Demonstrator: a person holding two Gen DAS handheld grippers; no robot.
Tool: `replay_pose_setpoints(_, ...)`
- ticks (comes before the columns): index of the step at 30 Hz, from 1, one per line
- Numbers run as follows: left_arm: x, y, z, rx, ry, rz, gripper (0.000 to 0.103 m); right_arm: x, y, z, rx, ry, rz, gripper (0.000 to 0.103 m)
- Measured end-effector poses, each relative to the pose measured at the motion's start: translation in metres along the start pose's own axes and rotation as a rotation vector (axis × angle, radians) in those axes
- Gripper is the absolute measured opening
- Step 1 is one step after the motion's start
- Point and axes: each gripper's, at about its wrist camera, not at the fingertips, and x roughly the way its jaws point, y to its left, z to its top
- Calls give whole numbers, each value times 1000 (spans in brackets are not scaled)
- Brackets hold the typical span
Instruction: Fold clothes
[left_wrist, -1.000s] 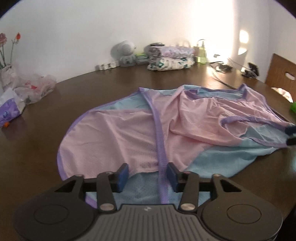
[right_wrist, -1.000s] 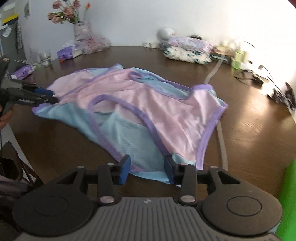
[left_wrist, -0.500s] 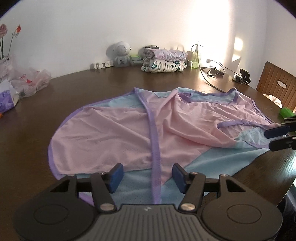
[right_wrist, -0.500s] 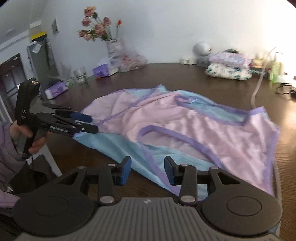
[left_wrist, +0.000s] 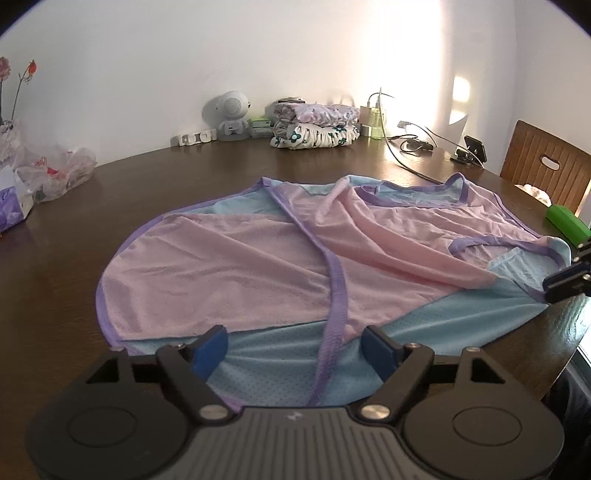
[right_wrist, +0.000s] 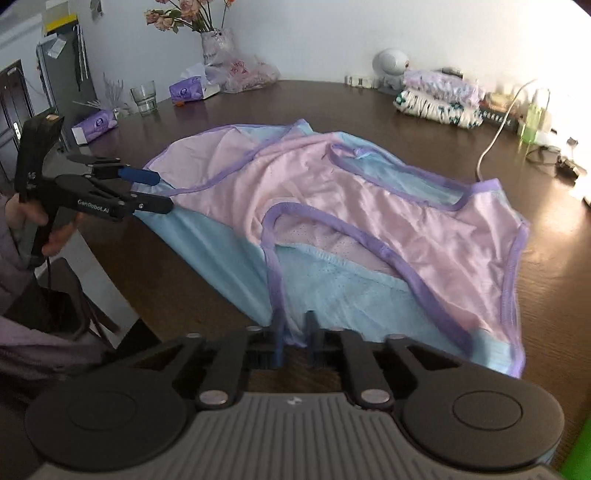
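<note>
Dark wood table (left_wrist: 155, 192) is carrying everything. Pink/blue garment (left_wrist: 280, 258) w/ purple trim is lying spread across the middle. Folded clothes (left_wrist: 314, 123) are sitting stacked near the wall, beside a white robot figure (left_wrist: 231, 114). Plastic bag (left_wrist: 55, 173), tissue packs (right_wrist: 190, 88), glass (right_wrist: 143, 98) are sitting along one edge; cable (left_wrist: 410, 162) is trailing along the other.

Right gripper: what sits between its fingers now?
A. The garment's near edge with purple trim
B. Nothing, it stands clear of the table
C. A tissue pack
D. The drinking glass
A: in the right wrist view the right gripper has just been closing, its fingers narrow around the blue edge and purple trim of the garment.
</note>
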Motion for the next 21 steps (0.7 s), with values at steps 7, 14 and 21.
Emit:
replay_pose_setpoints(7,-16,0,-2,34,67,-39,79,24,-1,28,56,-109,-55,28)
replay_pose_setpoints(14,5,44,97,-38,-65,-132,74,56,-2,60,38,-121,-63,41)
replay_pose_setpoints(21,139,63,163,176,110,46,43,55,-38,93,57,-123,-225,43)
